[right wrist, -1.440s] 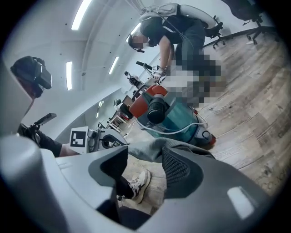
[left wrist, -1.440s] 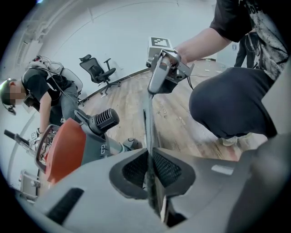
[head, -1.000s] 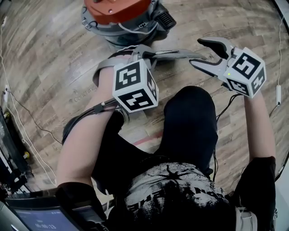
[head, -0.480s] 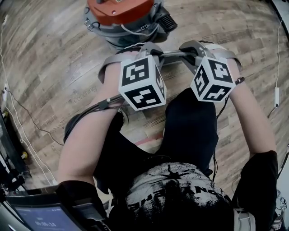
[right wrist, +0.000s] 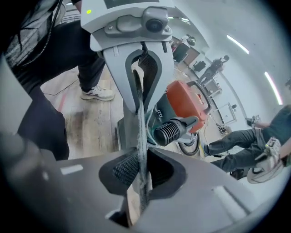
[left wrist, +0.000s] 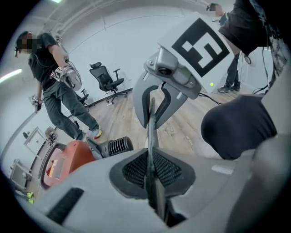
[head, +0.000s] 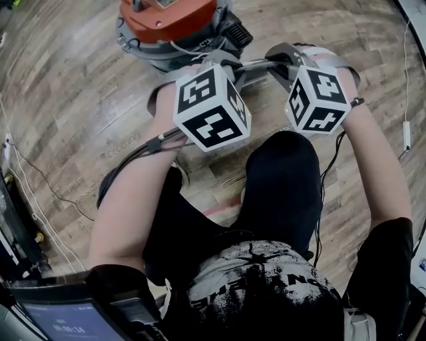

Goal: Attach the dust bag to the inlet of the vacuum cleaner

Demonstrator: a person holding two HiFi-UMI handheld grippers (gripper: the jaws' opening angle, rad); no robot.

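The dust bag (head: pixel 256 65) is a thin, flat grey thing stretched between the two tools. It hangs just above the wooden floor (head: pixel 66 100). The left gripper (left wrist: pixel 149 157) is pinched tight on the bag's 9 o'clock end. The right gripper (right wrist: pixel 142 159) has just been closing, and its jaws now squeeze the 3 o'clock end, with the bag's edge between the pads.

The vacuum cleaner (head: pixel 170 20), with its orange top, sits at 12 o'clock from the bag, quite near. A black ribbed tube (right wrist: pixel 169 132) sticks out of its side. This may be the inlet, but the pictures do not make that sure.

The step in hand looks like carrying the bag up to the vacuum. To do it well, both grippers should move together toward 12 o'clock, so the bag stays flat and does not twist. Both grips sit close to the edges, so a hard tug could pull the bag free. The bag's opening should face the inlet before it is pushed on.
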